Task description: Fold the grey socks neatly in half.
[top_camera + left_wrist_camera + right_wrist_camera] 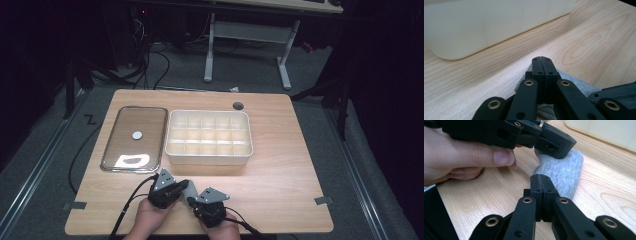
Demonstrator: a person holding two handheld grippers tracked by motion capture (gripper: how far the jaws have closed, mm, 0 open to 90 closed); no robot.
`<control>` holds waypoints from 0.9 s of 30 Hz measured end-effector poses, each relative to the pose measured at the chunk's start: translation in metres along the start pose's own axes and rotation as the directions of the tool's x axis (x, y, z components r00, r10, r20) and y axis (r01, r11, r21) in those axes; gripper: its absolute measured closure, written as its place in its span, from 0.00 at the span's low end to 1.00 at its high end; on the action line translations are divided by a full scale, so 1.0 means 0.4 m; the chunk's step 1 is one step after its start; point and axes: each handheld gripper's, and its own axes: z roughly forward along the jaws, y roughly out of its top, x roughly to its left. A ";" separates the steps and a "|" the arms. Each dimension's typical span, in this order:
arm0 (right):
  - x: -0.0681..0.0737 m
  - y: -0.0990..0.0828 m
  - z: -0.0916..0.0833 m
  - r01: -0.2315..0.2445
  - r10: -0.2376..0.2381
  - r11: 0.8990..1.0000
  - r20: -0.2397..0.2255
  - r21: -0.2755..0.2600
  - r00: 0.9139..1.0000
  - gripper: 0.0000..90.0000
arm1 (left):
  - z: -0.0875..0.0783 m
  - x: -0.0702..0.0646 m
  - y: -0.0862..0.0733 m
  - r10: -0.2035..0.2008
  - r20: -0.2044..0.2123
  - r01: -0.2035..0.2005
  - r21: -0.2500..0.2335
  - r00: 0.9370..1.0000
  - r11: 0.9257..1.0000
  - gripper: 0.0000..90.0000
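A rolled grey cloth (565,171) lies on the wooden table near its front edge, and I see it between the two grippers (190,193) from above. My left gripper (541,59) is shut with nothing between its jaws, its tips lying over the cloth (574,83). In the right gripper view, the left gripper (554,143) rests on the cloth's far end, held by a hand (461,157). My right gripper (540,176) is also shut and empty, its tips at the cloth's near end. In the high view the left gripper (184,187) and right gripper (194,200) point at each other.
A white compartment box (209,159) stands mid-table, its wall (474,27) just beyond the left gripper. Left of it lies a metal tray (112,145) with a small white disc (137,134). A cable hole (238,105) sits at the back.
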 end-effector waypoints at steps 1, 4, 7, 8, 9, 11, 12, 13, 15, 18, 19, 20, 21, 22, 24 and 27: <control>0.003 -0.001 0.001 0.005 -0.005 1.000 0.003 -0.001 1.000 1.00 | 0.000 0.001 0.000 -0.006 0.003 0.006 -0.002 1.000 1.000 1.00; 0.006 -0.003 0.003 0.009 -0.009 1.000 0.004 0.002 1.000 1.00 | 0.000 0.002 -0.001 -0.007 0.006 0.007 0.002 1.000 1.000 1.00; 0.002 0.003 0.002 0.002 -0.002 1.000 -0.003 0.014 1.000 1.00 | 0.000 0.000 -0.001 0.001 0.001 -0.001 0.001 1.000 1.000 1.00; 0.002 0.006 0.001 -0.001 0.001 1.000 -0.004 0.017 1.000 1.00 | 0.001 -0.001 -0.002 0.004 -0.002 -0.004 -0.003 1.000 1.000 1.00; 0.001 0.010 -0.002 -0.004 0.004 1.000 -0.003 0.015 1.000 1.00 | 0.001 -0.002 -0.002 0.005 -0.004 -0.005 -0.004 1.000 1.000 1.00; -0.003 0.018 -0.014 -0.039 0.039 0.999 -0.020 -0.004 0.999 0.90 | 0.001 -0.002 -0.002 0.003 -0.005 -0.003 -0.007 1.000 1.000 1.00; -0.005 0.022 -0.019 -0.048 0.048 0.999 -0.018 -0.012 0.999 0.87 | 0.000 -0.002 -0.002 0.005 -0.007 -0.005 -0.004 1.000 1.000 1.00; -0.007 0.027 -0.024 -0.058 0.058 0.998 -0.012 -0.016 0.998 0.85 | 0.000 -0.002 -0.002 0.006 -0.007 -0.006 -0.004 1.000 1.000 1.00; -0.015 0.035 -0.031 -0.071 0.071 0.997 0.001 -0.018 0.998 0.83 | 0.001 -0.002 -0.003 0.004 -0.005 -0.004 -0.008 1.000 1.000 1.00; -0.032 0.044 -0.032 -0.097 0.097 0.995 0.016 -0.009 0.995 0.78 | 0.000 -0.002 -0.003 0.006 -0.007 -0.006 -0.006 1.000 1.000 1.00; -0.037 0.046 -0.029 -0.095 0.095 0.995 0.027 0.000 0.995 0.76 | 0.000 -0.002 -0.003 0.006 -0.007 -0.006 -0.006 1.000 1.000 1.00; -0.041 0.047 -0.026 -0.101 0.101 0.995 0.030 0.006 0.994 0.73 | 0.000 -0.002 -0.003 0.005 -0.006 -0.005 -0.008 1.000 1.000 1.00; -0.047 0.049 -0.021 -0.118 0.118 0.993 0.024 0.018 0.993 0.71 | 0.000 -0.002 -0.003 0.004 -0.006 -0.004 -0.008 1.000 1.000 1.00; -0.049 0.050 -0.017 -0.130 0.129 0.991 0.024 0.025 0.991 0.69 | 0.000 -0.002 -0.003 0.005 -0.006 -0.005 -0.008 1.000 1.000 1.00; -0.054 0.052 -0.007 -0.151 0.150 0.988 0.017 0.041 0.988 0.64 | 0.001 -0.001 -0.003 0.003 -0.005 -0.004 -0.012 1.000 1.000 1.00; -0.059 0.052 0.006 -0.171 0.171 0.983 0.013 0.059 0.985 0.59 | 0.001 -0.001 -0.003 0.002 -0.005 -0.002 -0.014 1.000 1.000 1.00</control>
